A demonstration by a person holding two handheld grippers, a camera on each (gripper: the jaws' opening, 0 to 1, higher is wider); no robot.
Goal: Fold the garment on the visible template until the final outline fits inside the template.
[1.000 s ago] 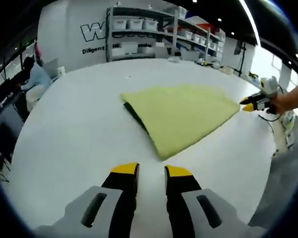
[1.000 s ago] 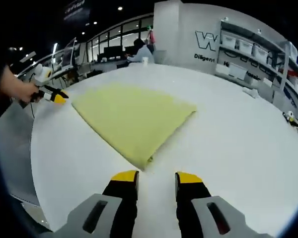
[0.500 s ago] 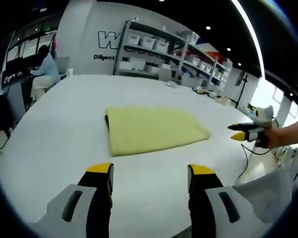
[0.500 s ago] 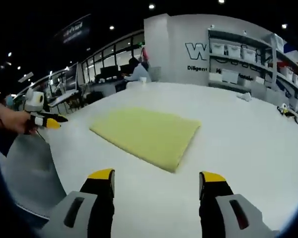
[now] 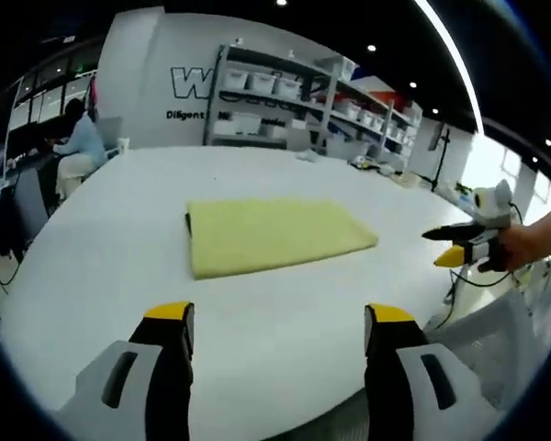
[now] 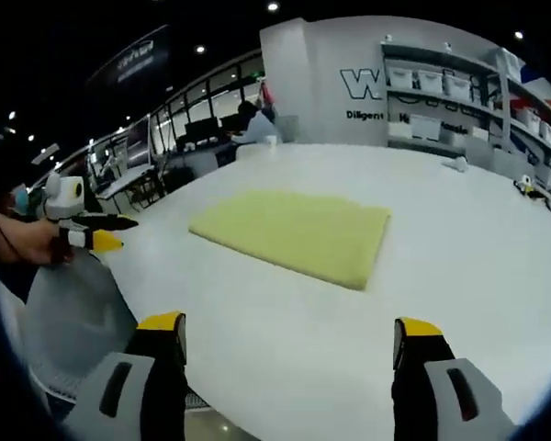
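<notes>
A folded yellow garment (image 5: 271, 235) lies flat on the white table (image 5: 110, 239); a dark edge shows along its left side. In the right gripper view the same garment (image 6: 298, 234) lies in the middle of the table (image 6: 459, 239). My left gripper (image 5: 278, 322) stands open over the table's near edge, well short of the garment, with nothing between its jaws. My right gripper (image 6: 291, 329) is open too, wide and empty, back from the garment. The right gripper (image 5: 464, 243) shows in the left gripper view in a hand; the left gripper (image 6: 87, 231) shows in the right gripper view.
Shelves with white bins (image 5: 285, 87) stand against the far wall. A person (image 5: 73, 142) sits at a desk at the far left. Small objects (image 5: 386, 165) lie at the table's far right. Grey cloth (image 6: 69, 317) hangs by the near table edge.
Both grippers have opened wide and drawn back from the garment toward the table's near edge. The garment lies still, folded.
</notes>
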